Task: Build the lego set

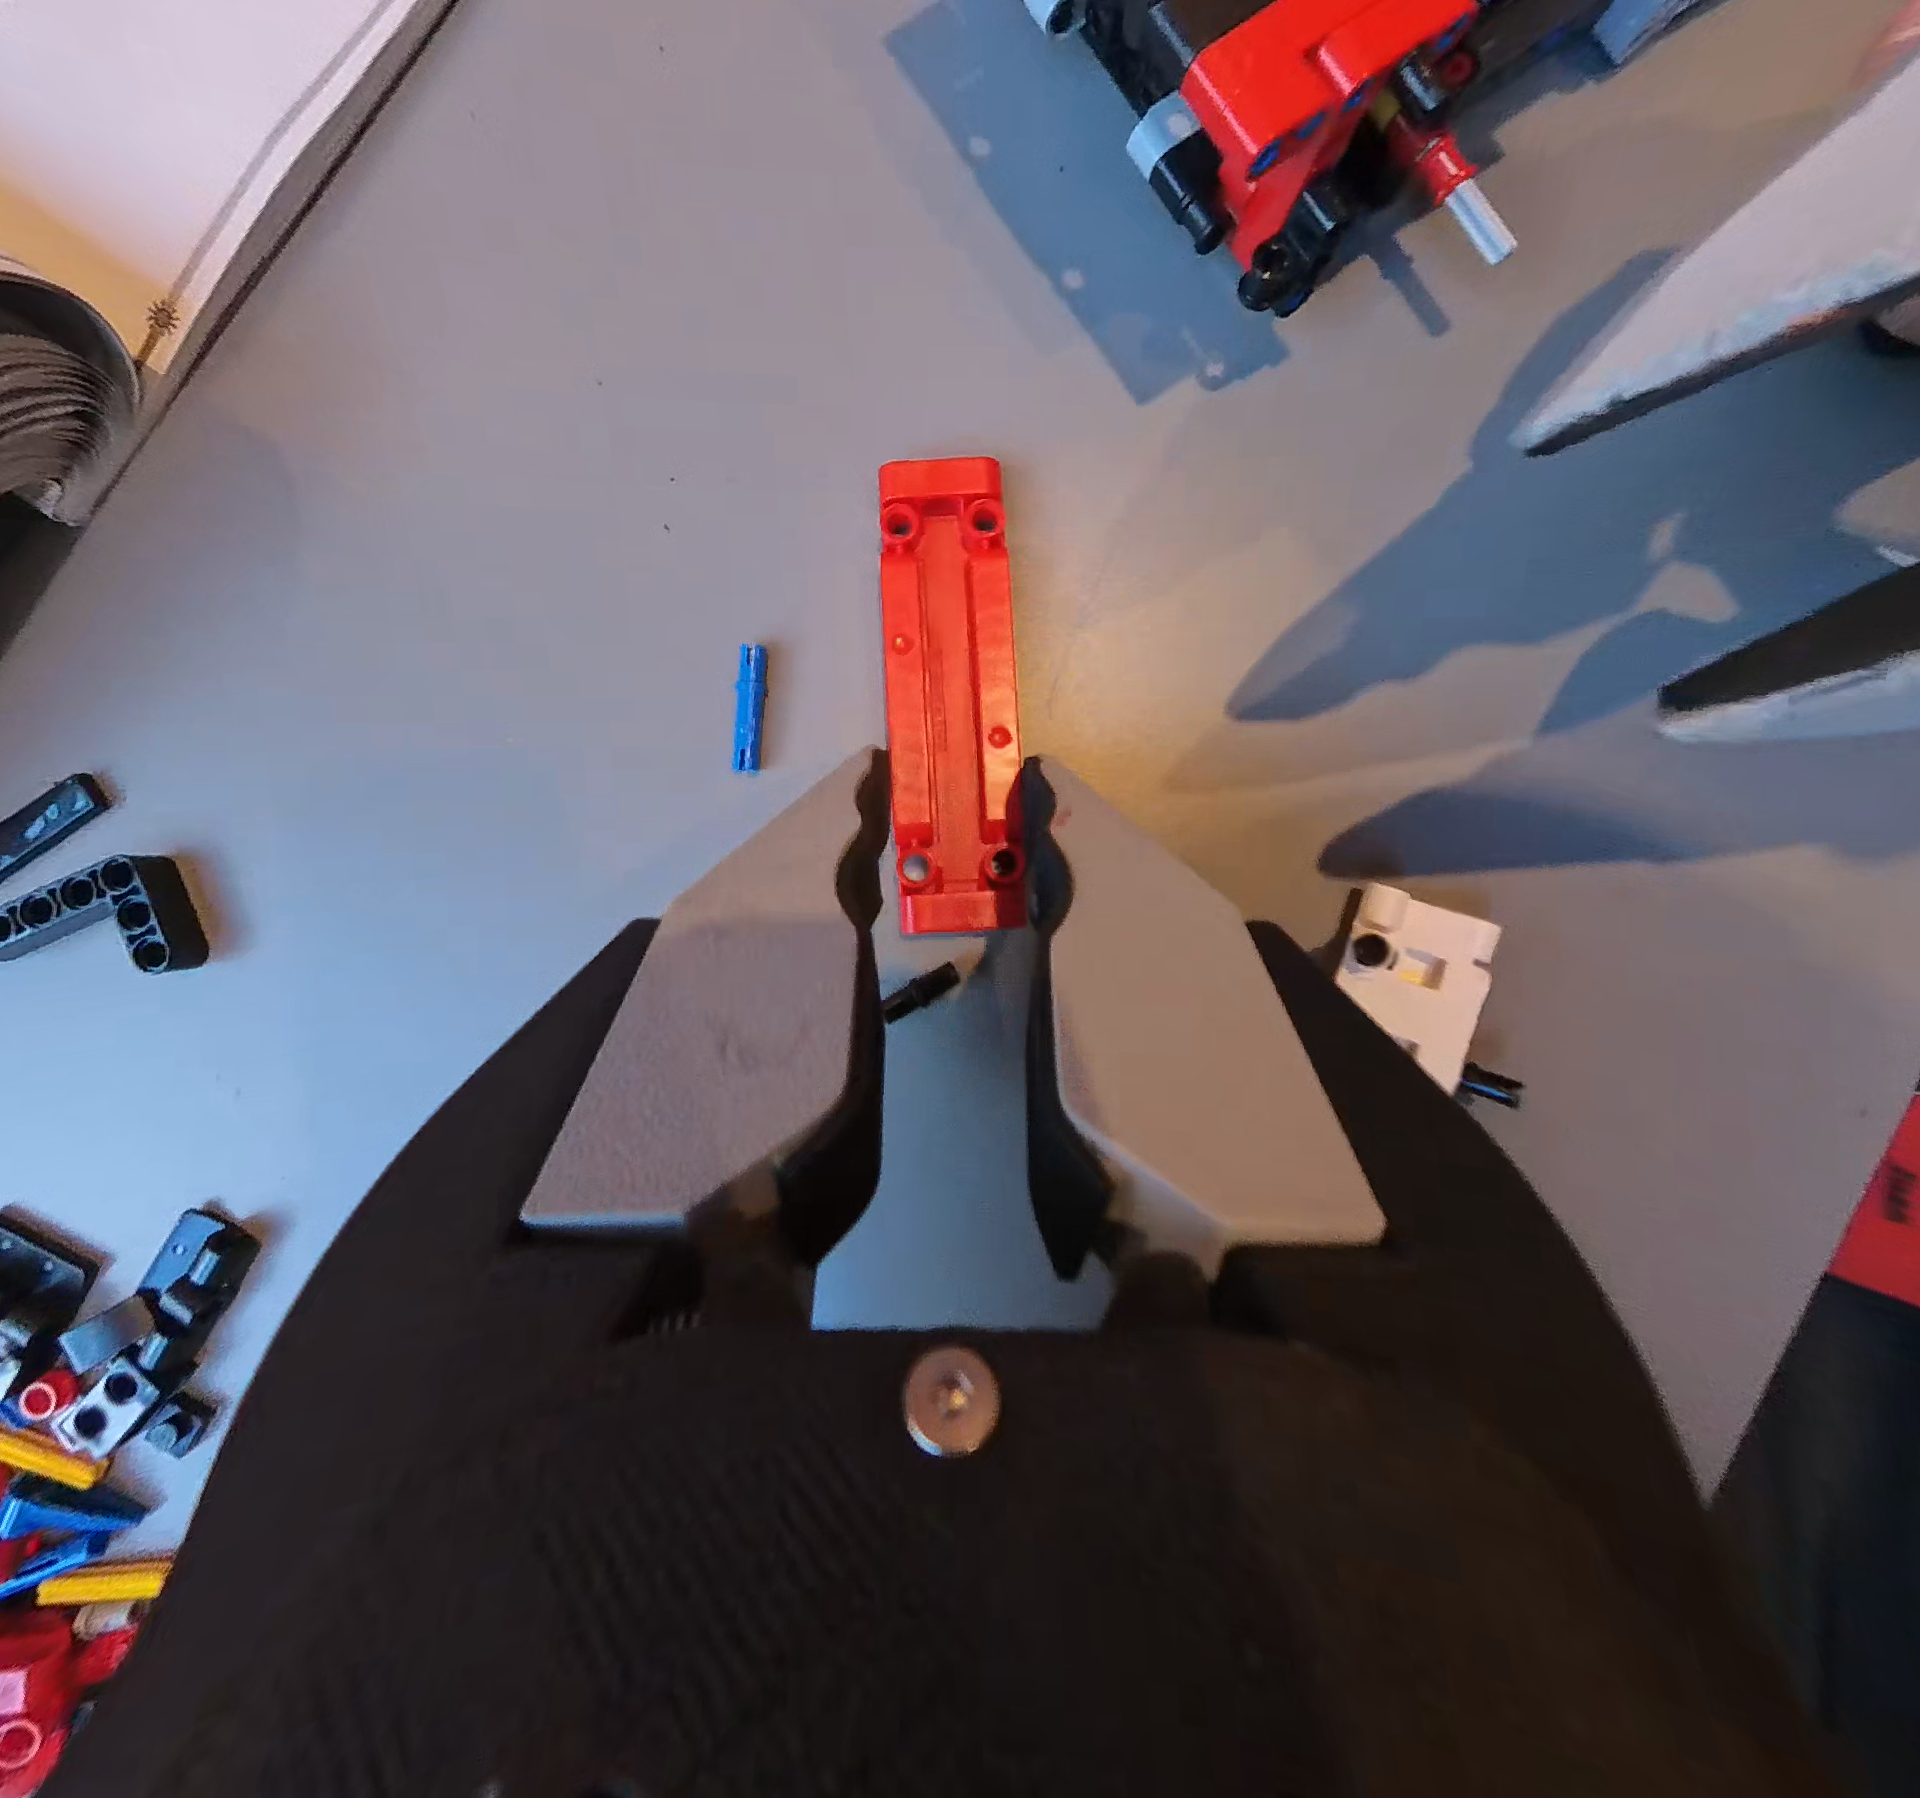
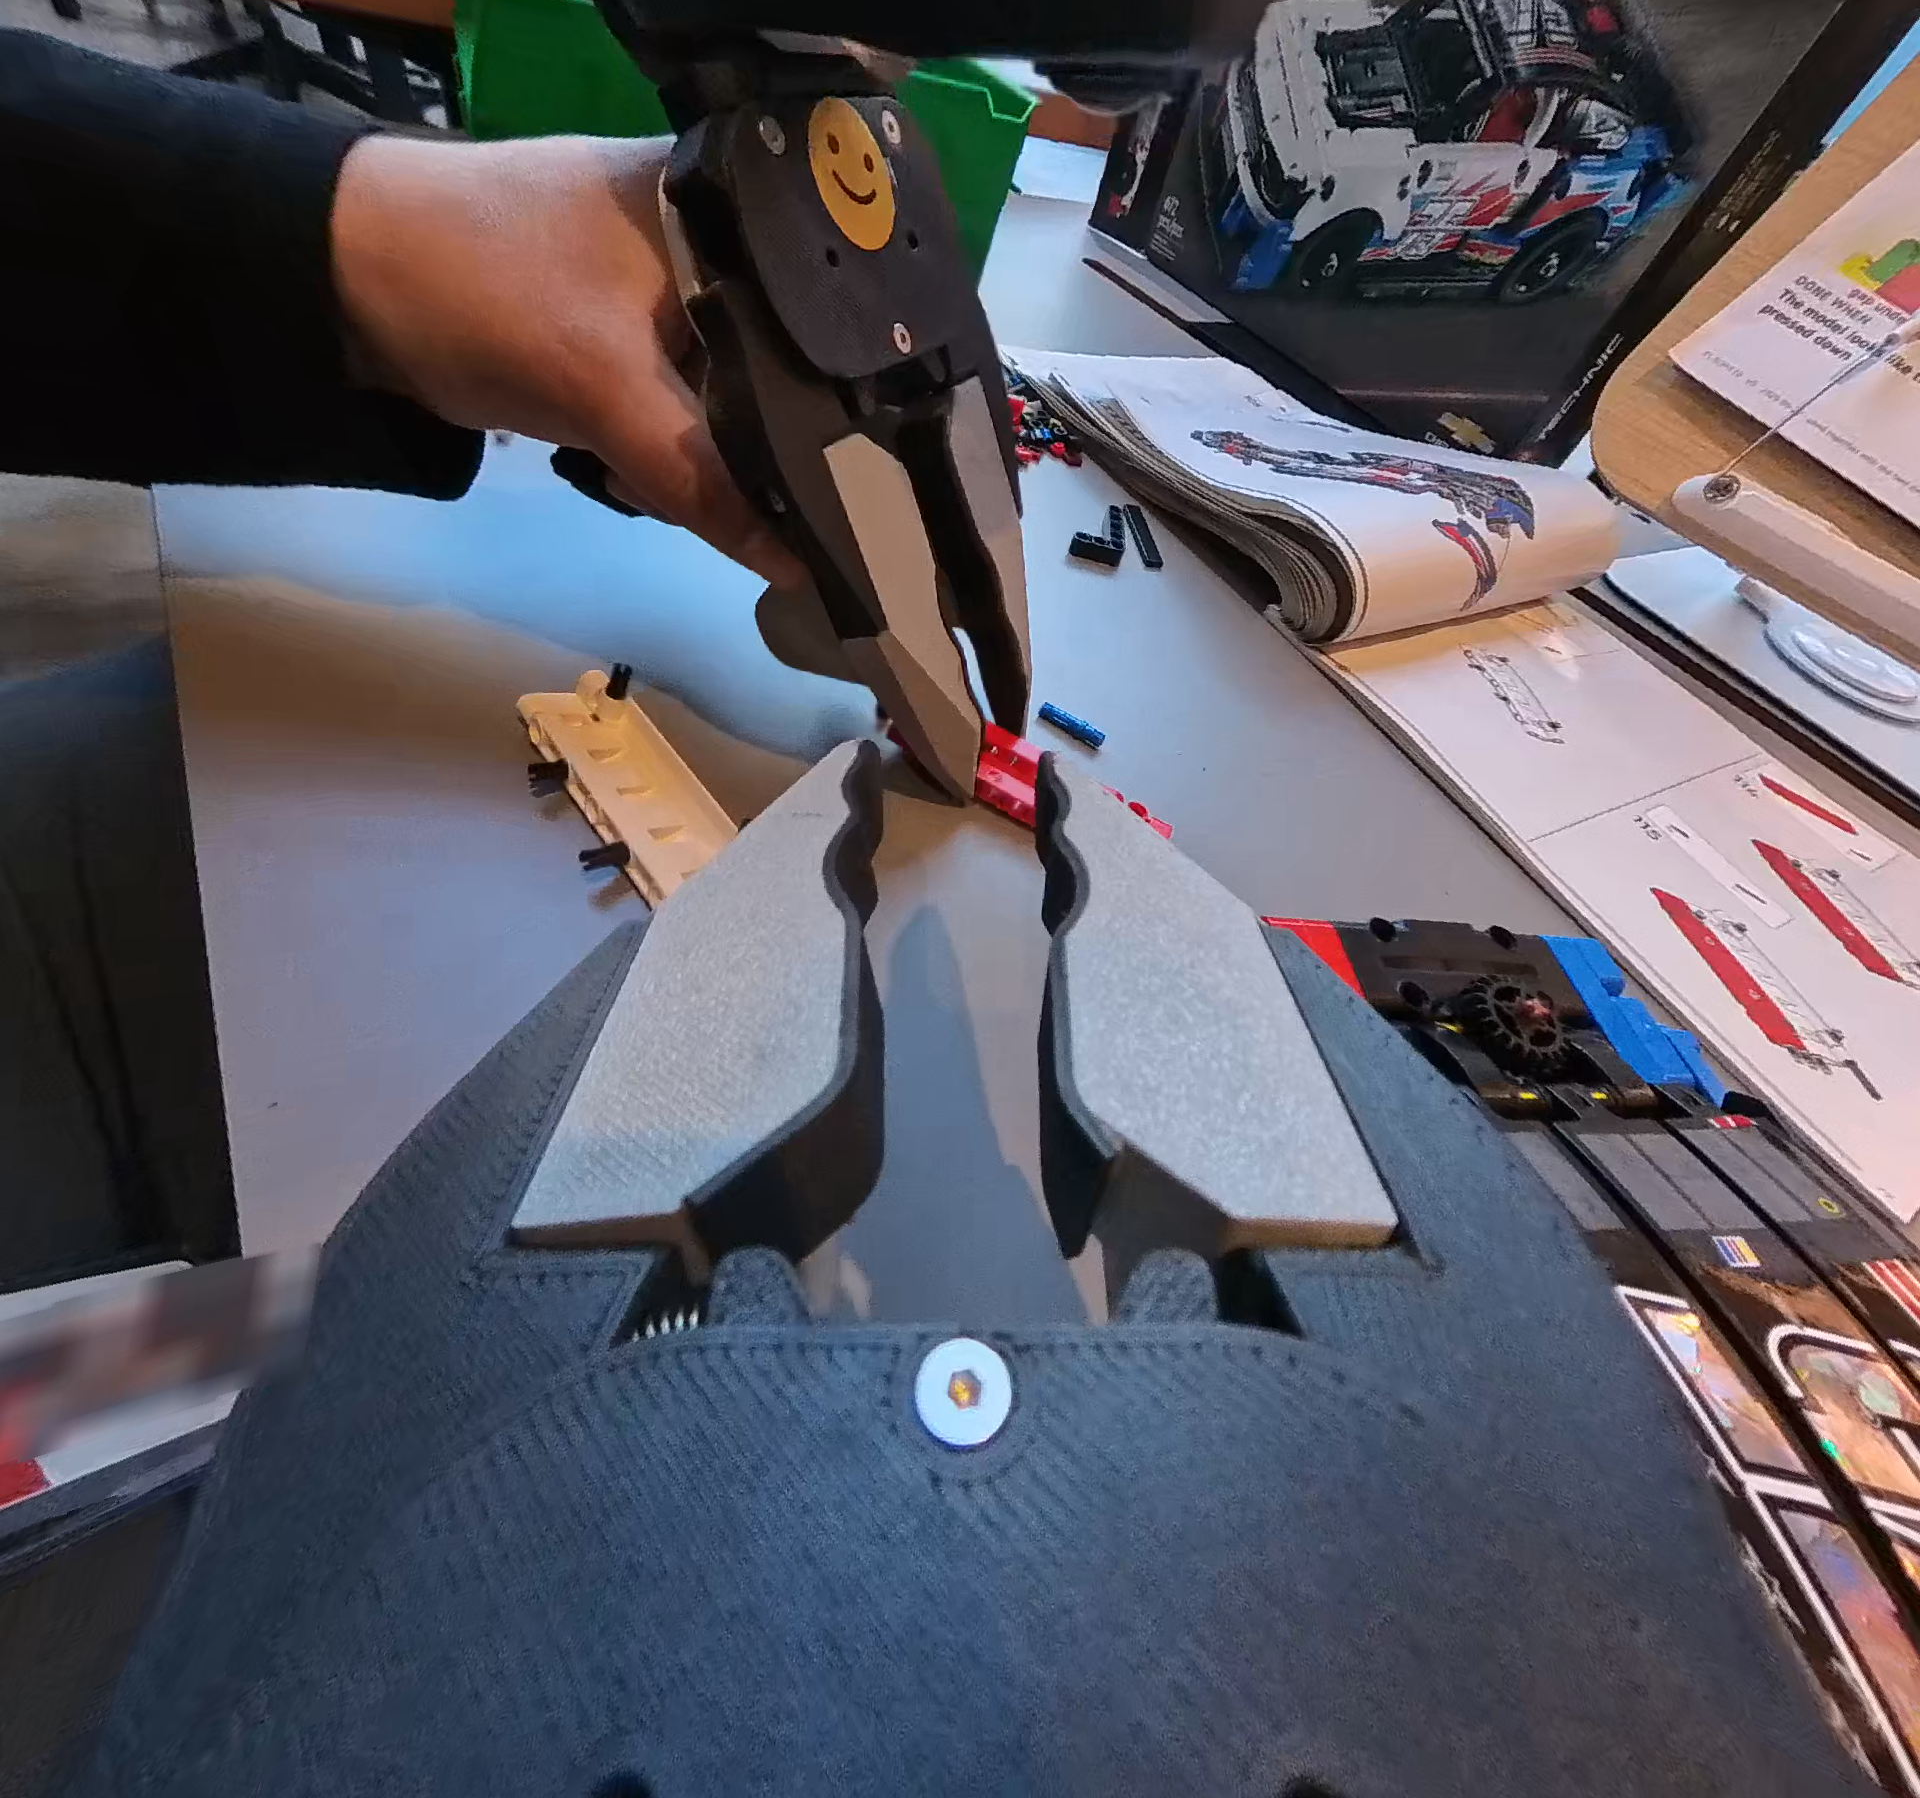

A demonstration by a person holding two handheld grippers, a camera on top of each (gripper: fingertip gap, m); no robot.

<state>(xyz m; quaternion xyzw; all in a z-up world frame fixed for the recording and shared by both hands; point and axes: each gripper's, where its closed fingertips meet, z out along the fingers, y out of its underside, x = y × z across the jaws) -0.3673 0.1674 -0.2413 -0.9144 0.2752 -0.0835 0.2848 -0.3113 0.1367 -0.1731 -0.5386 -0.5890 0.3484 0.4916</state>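
green bins (image 2: pixel 540 55) | grey table (image 1: pixel 520 398) | clipboard (image 2: pixel 1766 314)

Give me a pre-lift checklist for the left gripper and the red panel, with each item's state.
1. Left gripper jaws straddle the near end of the red panel: ok.
2. Jaws fully clamped on it: cannot tell.
3. Panel lies flat on the table, hollow side up: ok.
4. Blue pin lies apart from the panel: ok.
5. Right gripper empty, jaws open: ok.
6. Right gripper clear of the lift path: cannot tell.
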